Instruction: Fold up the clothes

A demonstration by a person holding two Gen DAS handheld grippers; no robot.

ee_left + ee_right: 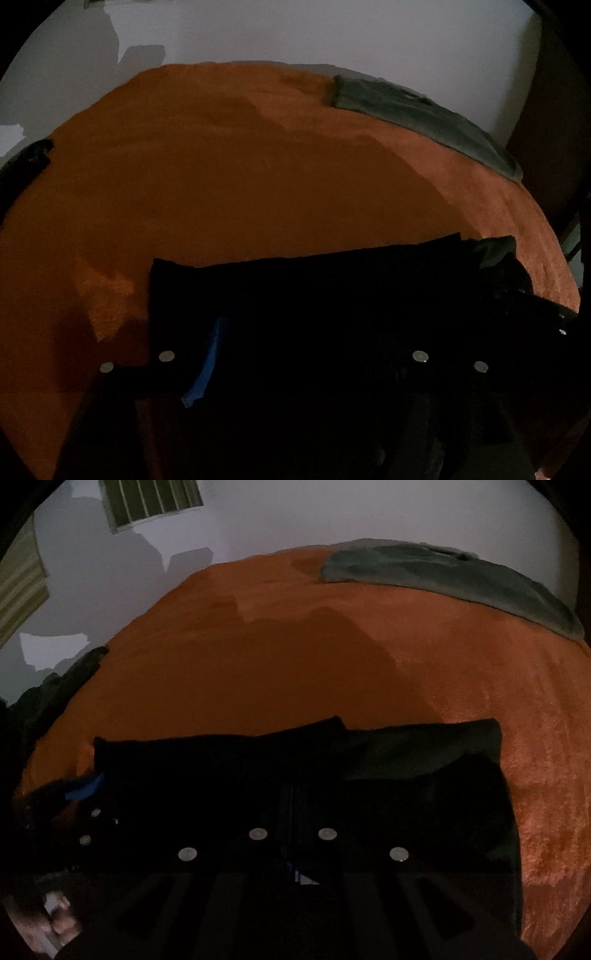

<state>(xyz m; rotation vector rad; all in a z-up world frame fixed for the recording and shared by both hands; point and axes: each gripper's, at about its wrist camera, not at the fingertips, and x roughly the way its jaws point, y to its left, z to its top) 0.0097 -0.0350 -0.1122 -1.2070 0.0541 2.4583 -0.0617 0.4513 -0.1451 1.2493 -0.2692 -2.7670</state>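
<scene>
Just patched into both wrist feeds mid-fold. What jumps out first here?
The orange blanket fills both views as the work surface. A black garment lies across the near part of it, right ahead of both grippers, with a blue patch at its left end. A grey-green garment lies flat at the far right edge; it is too dark to tell how the fingers stand.

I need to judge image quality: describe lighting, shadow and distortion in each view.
Left wrist view: dim, the black garment nearly featureless, a broad shadow over the orange blanket, fisheye curving its edge. Right wrist view: equally dark, grey cloth slightly blurred, left claw barely discernible.
</scene>
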